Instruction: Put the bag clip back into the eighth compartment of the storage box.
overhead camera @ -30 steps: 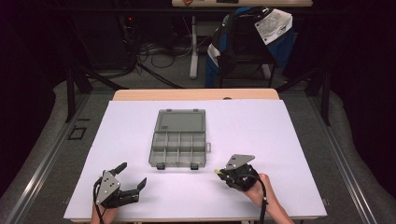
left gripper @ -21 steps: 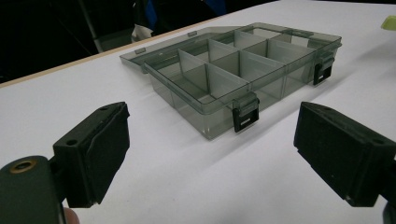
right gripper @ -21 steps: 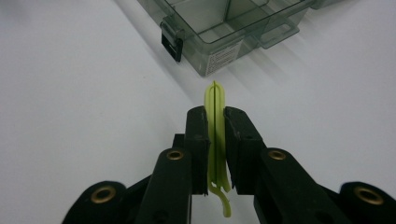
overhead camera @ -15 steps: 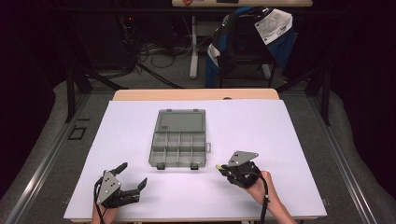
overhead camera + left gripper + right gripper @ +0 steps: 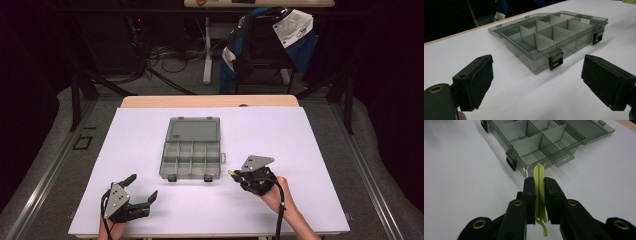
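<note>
A smoky clear organiser box lies with its lid folded flat behind it on the white table; its several compartments look empty. My right gripper hovers just right of the box's front corner, shut on a thin yellow-green plastic piece that sticks out past its fingertips toward the box. Near the table's front left, my left gripper stands open with nothing between its pads, pointing at the box and its black latches.
A chair with a blue and white bag stands beyond the table's far edge, among cables on the floor. A wooden strip runs along the table's back. White surface spreads to both sides of the box.
The right gripper has edged slightly away from the box's corner with the yellow-green piece. The left gripper has stayed put.
</note>
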The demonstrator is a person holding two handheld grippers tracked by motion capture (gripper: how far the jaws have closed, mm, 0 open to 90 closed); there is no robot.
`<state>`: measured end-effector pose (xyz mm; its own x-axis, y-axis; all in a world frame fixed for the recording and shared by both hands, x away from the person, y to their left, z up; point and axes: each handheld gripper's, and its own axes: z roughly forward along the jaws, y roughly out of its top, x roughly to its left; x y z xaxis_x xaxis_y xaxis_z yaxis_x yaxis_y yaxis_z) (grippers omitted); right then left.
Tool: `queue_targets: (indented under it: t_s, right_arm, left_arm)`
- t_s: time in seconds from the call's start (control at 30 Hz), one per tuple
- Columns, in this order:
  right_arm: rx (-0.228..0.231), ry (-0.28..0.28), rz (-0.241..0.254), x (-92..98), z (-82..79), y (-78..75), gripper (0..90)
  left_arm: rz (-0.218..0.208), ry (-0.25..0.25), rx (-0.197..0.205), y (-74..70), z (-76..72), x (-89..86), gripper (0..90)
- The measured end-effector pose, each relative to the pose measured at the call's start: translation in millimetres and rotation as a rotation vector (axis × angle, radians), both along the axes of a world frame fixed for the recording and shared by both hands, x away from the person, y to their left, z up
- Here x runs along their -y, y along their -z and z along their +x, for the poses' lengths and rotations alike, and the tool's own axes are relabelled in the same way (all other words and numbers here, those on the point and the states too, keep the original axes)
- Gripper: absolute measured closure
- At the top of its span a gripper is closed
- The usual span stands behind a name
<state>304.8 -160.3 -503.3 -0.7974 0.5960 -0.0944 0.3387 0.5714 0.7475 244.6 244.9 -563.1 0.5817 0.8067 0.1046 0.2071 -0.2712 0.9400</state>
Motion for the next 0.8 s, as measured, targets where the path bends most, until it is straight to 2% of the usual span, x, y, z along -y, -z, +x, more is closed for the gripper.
queue_targets:
  t_s: [0.8]
  right_arm:
    - [0.015,-0.01,0.007,-11.7,14.6,-8.3,80.1]
  left_arm:
    - [0.003,0.001,0.004,-0.7,-0.9,-0.6,10.5]
